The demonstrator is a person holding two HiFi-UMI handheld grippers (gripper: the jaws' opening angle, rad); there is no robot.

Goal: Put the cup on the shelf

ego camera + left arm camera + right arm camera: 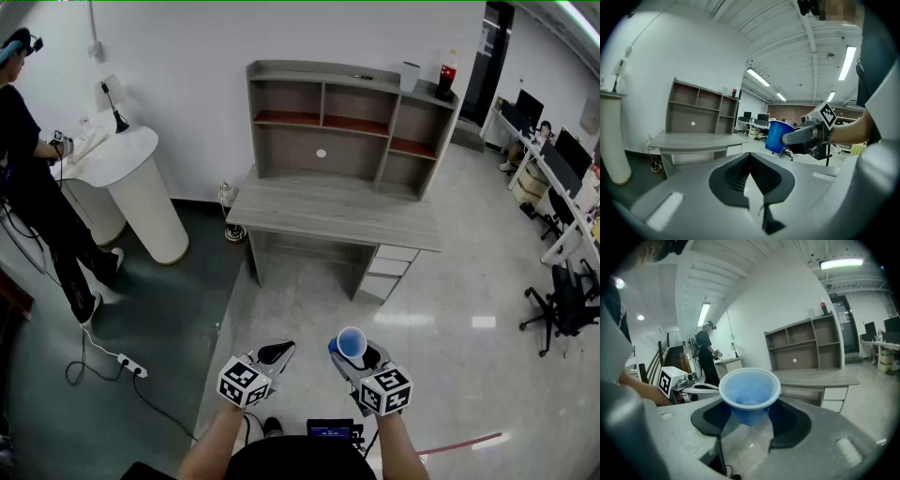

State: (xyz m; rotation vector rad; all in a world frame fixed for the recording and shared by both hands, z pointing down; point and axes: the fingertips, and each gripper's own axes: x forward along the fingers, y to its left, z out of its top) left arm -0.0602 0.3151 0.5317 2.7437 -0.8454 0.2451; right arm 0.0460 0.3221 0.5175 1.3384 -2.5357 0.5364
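Carrying the cup (750, 392) in the right tongs (751, 416), clamped by its lower wall with mouth up and base down, likely so as to set it flat on a board with no turning on the way. Keeping the left tongs (751, 171) closed on nothing, just beside the right ones and at about the same height, apparently spare for this job. Standing well back from the table (333, 211), with the shelf (323, 120) at its rear against the wall, so holding the cup in mid-air, far from any board. Looking at open bays across the shelf: three along the upper row, a wide one beneath, one more under the right end, all seemingly bare. Judging the top board less free, given a bottle (447, 75) and a white box (410, 77) at its right end. To reach any bay: over the front edge of the table, then in under a board's lip; worth keeping the rim low enough to clear. Facing bare floor straight ahead; to the left a power strip (131, 366) with its cable, a white stand (141, 187) and another person (37, 178), to the right office chairs (562, 309), all well apart from the straight line to the table.
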